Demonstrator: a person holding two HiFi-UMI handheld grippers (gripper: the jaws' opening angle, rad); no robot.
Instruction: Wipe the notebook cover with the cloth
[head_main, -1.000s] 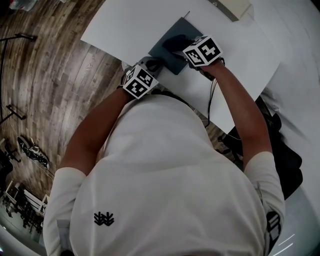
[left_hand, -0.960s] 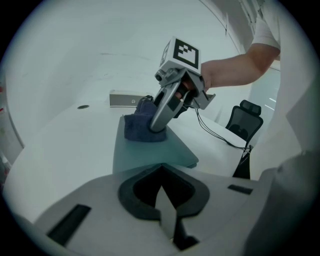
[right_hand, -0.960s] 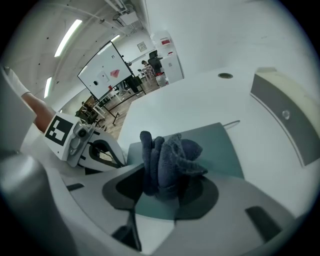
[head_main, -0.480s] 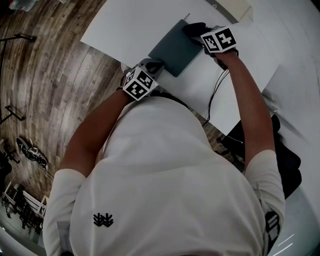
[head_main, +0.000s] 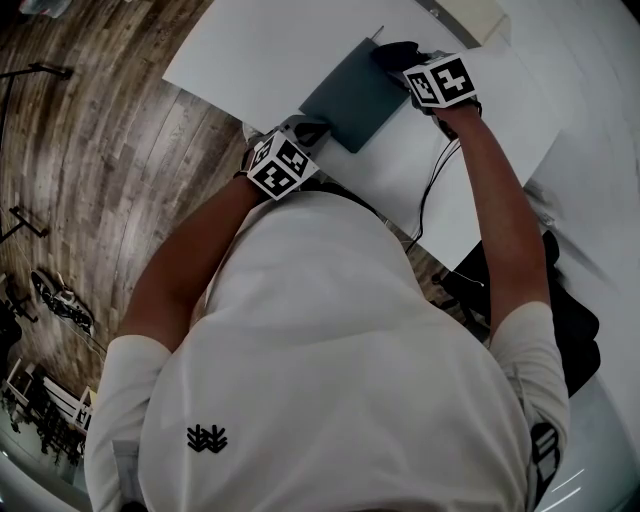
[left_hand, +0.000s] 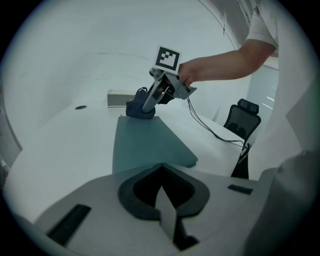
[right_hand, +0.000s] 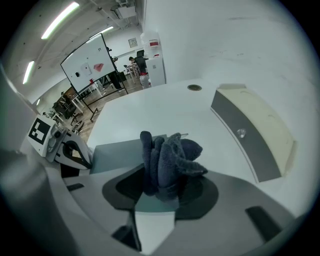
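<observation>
A teal notebook (head_main: 352, 95) lies flat on the white table (head_main: 250, 50). My right gripper (head_main: 405, 62) is shut on a bunched dark blue cloth (right_hand: 170, 160) and holds it down at the notebook's far right corner. From the left gripper view the cloth (left_hand: 139, 109) sits at the far end of the cover (left_hand: 145, 145). My left gripper (head_main: 308, 130) rests at the notebook's near corner, jaws closed to a point; the cover's near edge is hidden behind its body. The right gripper view shows the left gripper (right_hand: 75, 150) beside the notebook (right_hand: 112, 152).
A long beige and grey box (right_hand: 255, 132) lies on the table beyond the cloth. A black cable (head_main: 430, 190) trails from the right gripper over the table's near edge. A black chair (left_hand: 242, 117) stands at the right. Wooden floor (head_main: 90, 160) is at the left.
The right gripper has slid the cloth from the middle of the cover to its far right corner. The left gripper has stayed at the near corner.
</observation>
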